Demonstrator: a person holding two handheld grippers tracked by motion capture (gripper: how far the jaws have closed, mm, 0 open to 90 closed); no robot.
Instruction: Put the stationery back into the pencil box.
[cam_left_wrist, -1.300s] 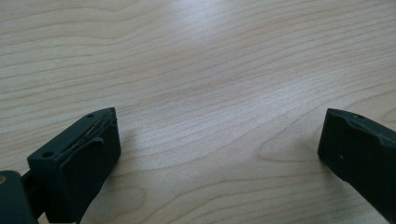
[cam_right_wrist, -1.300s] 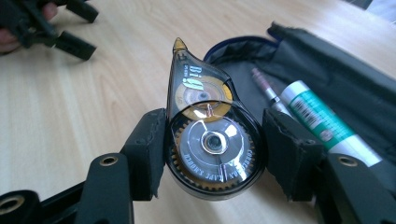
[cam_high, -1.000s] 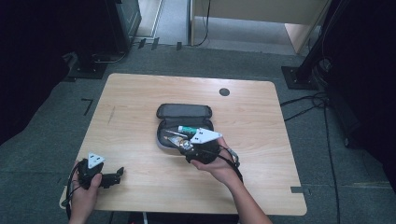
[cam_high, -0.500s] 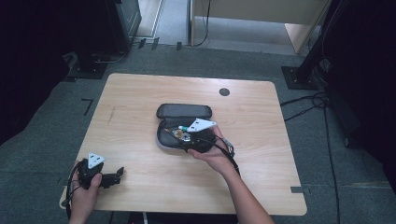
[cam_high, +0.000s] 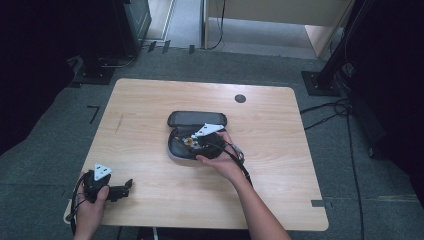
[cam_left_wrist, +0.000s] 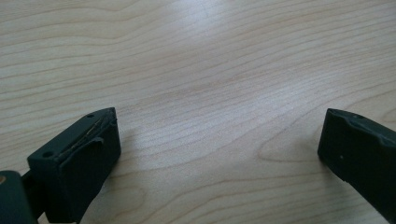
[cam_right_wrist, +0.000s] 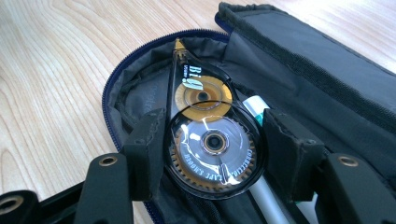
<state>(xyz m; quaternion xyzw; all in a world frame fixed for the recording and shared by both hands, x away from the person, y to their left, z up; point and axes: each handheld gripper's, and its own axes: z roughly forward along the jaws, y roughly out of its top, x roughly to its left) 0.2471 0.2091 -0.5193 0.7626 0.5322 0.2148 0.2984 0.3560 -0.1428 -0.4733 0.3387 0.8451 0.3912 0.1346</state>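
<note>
An open pencil case (cam_high: 196, 131) lies near the middle of the table (cam_high: 150, 100), its lid folded back on the far side. The right gripper (cam_high: 196, 144) reaches into it from the near right, a correction tape dispenser (cam_right_wrist: 208, 140) between its jaws above a pen (cam_right_wrist: 254, 109) lying inside. The left gripper (cam_high: 120, 189) rests at the near left corner, well apart from the case.

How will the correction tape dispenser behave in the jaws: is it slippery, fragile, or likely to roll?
The tape dispenser has a glossy, clear, rounded shell, so it may slip or pivot between the jaws. It looks like thin hollow plastic: probably light, and it might crack under a hard squeeze. It is flat, so it should lie still in the soft case.
</note>
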